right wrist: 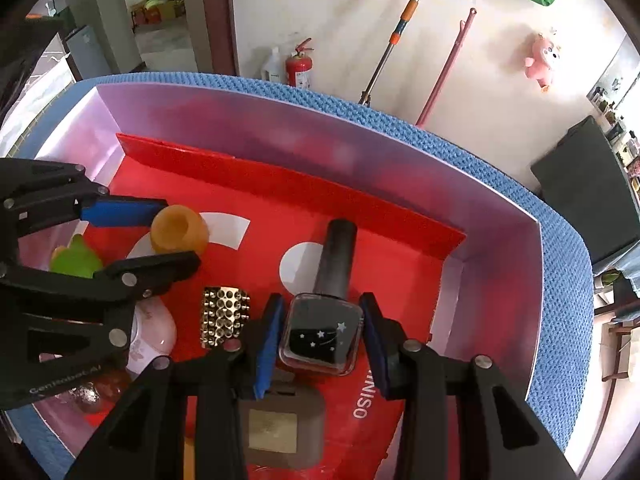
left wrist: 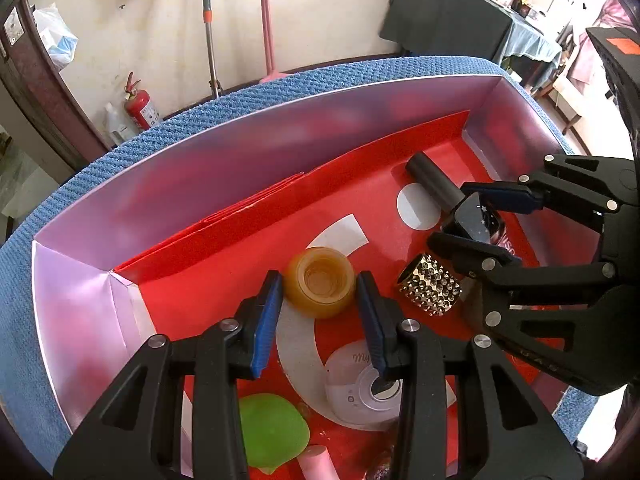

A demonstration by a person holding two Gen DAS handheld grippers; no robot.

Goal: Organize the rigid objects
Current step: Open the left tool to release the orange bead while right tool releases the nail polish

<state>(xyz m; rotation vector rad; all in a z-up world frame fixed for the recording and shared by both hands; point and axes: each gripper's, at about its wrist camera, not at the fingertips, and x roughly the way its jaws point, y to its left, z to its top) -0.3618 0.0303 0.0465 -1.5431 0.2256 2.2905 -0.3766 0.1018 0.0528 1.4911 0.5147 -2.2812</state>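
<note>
An amber jar [left wrist: 320, 282] sits mouth-up on the red floor of the box, and my left gripper [left wrist: 319, 280] is shut on it, blue pads against both sides. From the right wrist view the same jar [right wrist: 180, 232] shows at the tips of the left gripper [right wrist: 180, 232]. My right gripper [right wrist: 321, 300] is shut on a dark nail polish bottle [right wrist: 320, 332] with small stars, its long black cap [right wrist: 338, 256] pointing away. In the left wrist view the right gripper [left wrist: 460, 216] holds that bottle [left wrist: 476, 220] low over the floor.
The box [left wrist: 240, 168] has pale purple walls and stands on a blue woven mat [left wrist: 280, 88]. Inside lie a gold studded cuff [left wrist: 430, 290], a white round device [left wrist: 360, 392], a green toy [left wrist: 272, 428], a pink tube [left wrist: 316, 464] and a grey block [right wrist: 280, 428].
</note>
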